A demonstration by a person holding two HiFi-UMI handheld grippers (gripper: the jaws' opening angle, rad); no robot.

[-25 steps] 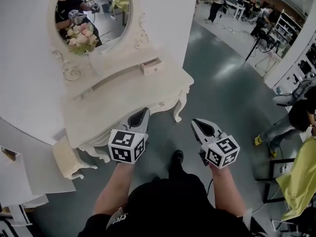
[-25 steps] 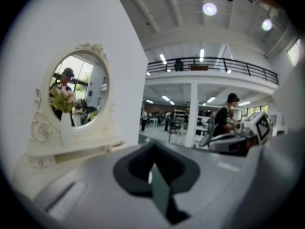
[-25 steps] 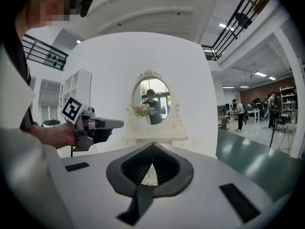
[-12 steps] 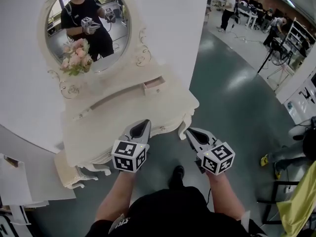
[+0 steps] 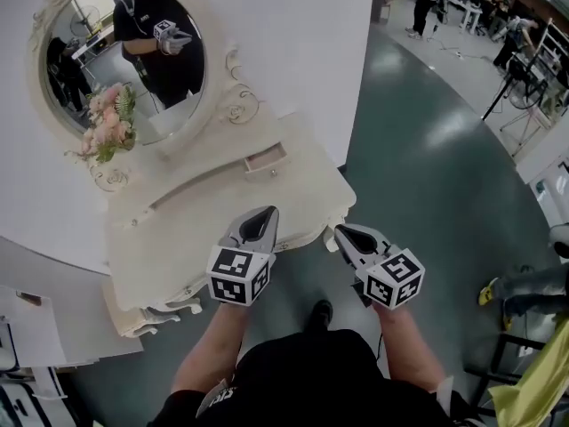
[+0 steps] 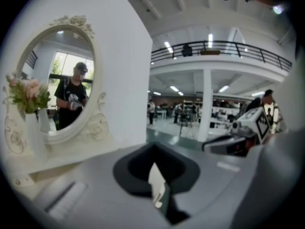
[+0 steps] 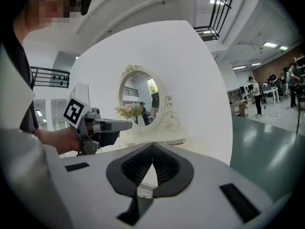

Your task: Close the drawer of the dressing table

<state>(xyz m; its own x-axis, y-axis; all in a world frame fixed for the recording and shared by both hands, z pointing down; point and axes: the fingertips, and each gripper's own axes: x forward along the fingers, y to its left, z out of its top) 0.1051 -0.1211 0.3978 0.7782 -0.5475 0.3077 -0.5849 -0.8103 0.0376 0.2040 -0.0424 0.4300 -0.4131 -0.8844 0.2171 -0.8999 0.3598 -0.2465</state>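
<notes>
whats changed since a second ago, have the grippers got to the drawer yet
Both grippers have come forward to the dressing table. In the head view the left gripper now shows over its front edge, and the right gripper is beside its front corner. Nothing was gripped or let go: both sets of jaws are together and empty. The small drawer is still pulled out and untouched, and the mirror and flowers are as before.

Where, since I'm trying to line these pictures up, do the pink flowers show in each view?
Head view: flowers at upper left, by the mirror's lower left rim.
Left gripper view: flowers at the far left edge, beside the mirror.
Right gripper view: flowers small, near centre, low in front of the mirror.
Shared landmark: the oval mirror.
</notes>
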